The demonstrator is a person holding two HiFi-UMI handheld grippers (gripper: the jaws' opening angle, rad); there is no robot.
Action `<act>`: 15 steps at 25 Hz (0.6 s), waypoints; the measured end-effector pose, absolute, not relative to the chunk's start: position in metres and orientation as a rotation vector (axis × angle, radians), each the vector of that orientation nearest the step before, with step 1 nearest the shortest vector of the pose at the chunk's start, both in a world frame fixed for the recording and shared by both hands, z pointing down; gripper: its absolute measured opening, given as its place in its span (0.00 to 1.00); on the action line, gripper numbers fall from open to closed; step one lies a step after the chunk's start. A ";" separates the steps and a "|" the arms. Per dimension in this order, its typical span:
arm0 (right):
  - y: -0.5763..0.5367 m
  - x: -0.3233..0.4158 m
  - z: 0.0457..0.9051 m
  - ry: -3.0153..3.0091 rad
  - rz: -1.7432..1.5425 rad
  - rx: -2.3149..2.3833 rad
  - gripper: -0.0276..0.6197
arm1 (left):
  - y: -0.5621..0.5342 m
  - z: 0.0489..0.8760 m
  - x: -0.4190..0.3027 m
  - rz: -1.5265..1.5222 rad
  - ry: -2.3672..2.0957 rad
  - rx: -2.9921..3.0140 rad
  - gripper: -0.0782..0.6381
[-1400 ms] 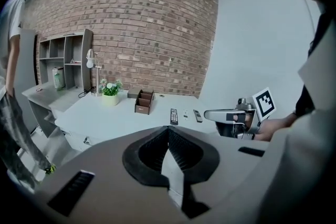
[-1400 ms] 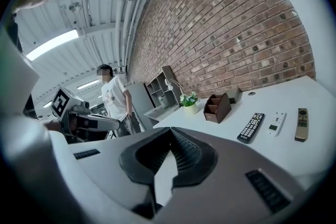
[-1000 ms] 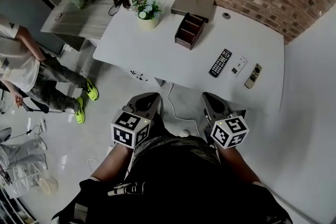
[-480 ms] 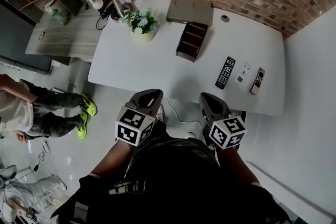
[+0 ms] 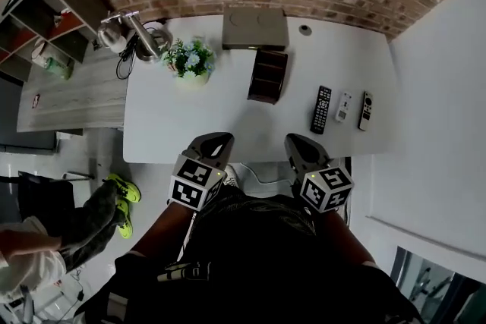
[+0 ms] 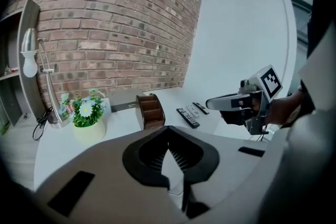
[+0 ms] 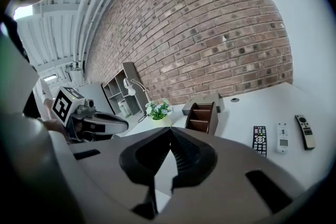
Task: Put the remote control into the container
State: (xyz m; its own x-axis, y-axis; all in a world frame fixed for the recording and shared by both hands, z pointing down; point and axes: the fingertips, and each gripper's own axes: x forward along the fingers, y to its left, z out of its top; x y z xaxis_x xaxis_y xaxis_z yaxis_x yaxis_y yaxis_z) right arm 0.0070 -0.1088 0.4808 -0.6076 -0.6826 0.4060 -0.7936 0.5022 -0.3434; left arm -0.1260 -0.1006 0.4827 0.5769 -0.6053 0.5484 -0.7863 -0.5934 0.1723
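Note:
Three remote controls lie side by side on the right part of the white table (image 5: pixel 182 125): a black one (image 5: pixel 321 109), a white one (image 5: pixel 344 107) and a dark slim one (image 5: pixel 365 111). The brown compartment container (image 5: pixel 267 76) stands upright near the table's middle. My left gripper (image 5: pixel 215 139) and right gripper (image 5: pixel 298 140) hover at the near table edge, both shut and empty, well short of the remotes. In the right gripper view the black remote (image 7: pixel 260 140) lies right of the container (image 7: pixel 202 117). The left gripper view shows the container (image 6: pixel 150 111) and the black remote (image 6: pixel 187 117).
A flat grey box (image 5: pixel 255 29) sits behind the container by the brick wall. A potted plant (image 5: pixel 190 61) and a desk lamp (image 5: pixel 129 30) stand at the table's back left. A grey side desk (image 5: pixel 68 99) adjoins on the left. A person's legs (image 5: pixel 106 205) show at lower left.
The head view has swung so the table lies squarely ahead. Both grippers have come up to its near edge, still shut. The standing person has slid toward the lower left corner.

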 end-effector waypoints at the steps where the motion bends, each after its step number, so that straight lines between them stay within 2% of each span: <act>1: -0.111 0.007 0.481 -2.512 0.749 1.289 0.05 | -0.104 0.484 -0.126 0.630 -1.090 2.430 0.12; 6: -0.123 0.026 0.488 -2.388 0.764 1.448 0.05 | -0.112 0.498 -0.123 0.741 -0.918 2.527 0.12; 15: -0.167 0.105 0.529 -2.108 0.760 1.634 0.06 | -0.123 0.516 -0.104 0.828 -0.786 2.567 0.12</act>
